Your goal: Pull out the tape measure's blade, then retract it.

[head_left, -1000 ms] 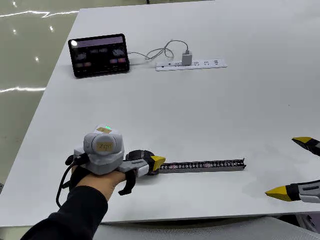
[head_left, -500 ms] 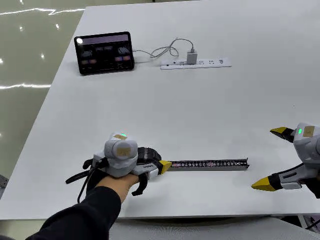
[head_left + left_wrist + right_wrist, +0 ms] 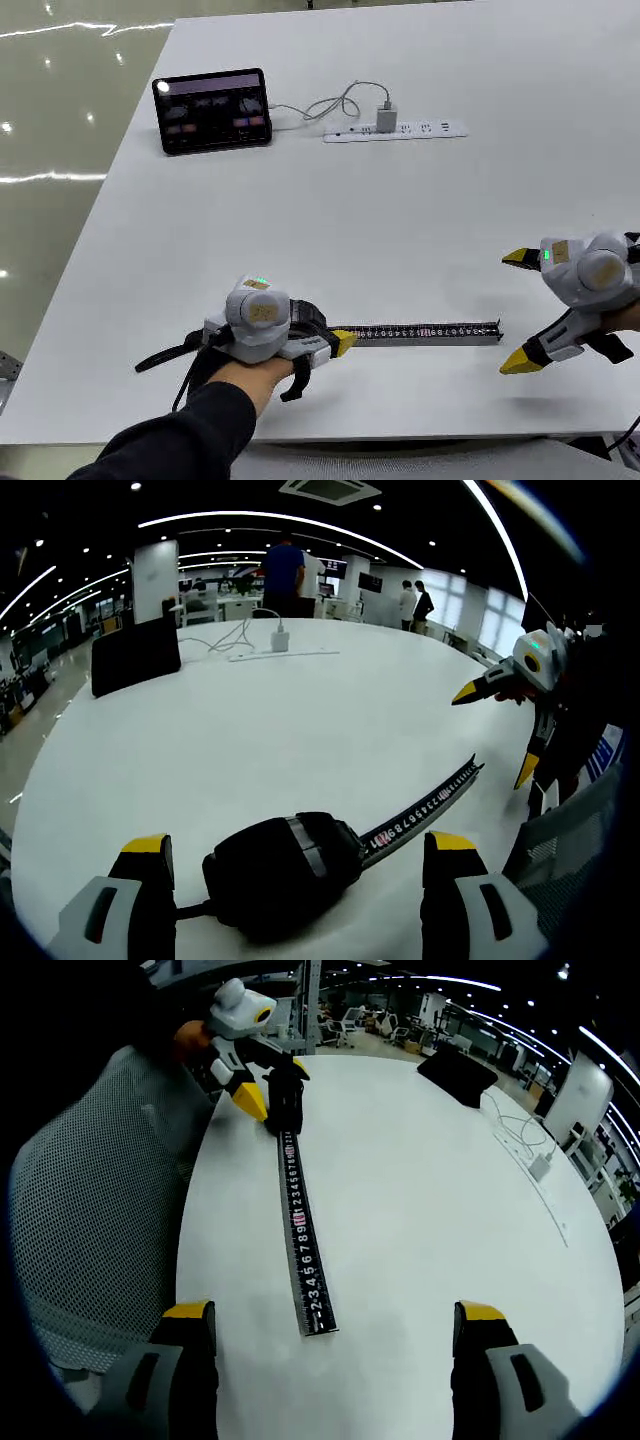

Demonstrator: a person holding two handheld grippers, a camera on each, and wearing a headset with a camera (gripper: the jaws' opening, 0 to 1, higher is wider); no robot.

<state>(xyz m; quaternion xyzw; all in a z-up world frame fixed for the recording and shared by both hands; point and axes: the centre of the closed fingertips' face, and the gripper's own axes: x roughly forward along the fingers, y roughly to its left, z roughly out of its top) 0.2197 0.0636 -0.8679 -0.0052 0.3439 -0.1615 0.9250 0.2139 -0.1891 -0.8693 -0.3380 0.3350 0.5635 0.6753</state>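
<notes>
We see a black round tape measure case (image 3: pixel 285 875) lying on the white bench (image 3: pixel 420 210), close to the front edge. It sits between the two yellow-tipped jaws of the left tongs (image 3: pixel 300 842). These tongs are wide, and neither jaw touches the case. The thin dark blade with white numbers (image 3: pixel 420 331) is pulled out of the case. It lies flat on the bench and points toward the right tongs (image 3: pixel 520 310). The right tongs are wide too, and they hold nothing. The end of the blade lies just in front of the gap between their jaws and touches neither one. Far back on the bench we see a black tablet (image 3: pixel 212 110) and a white power strip (image 3: pixel 395 129) with a white plug (image 3: pixel 386 117) in it.
</notes>
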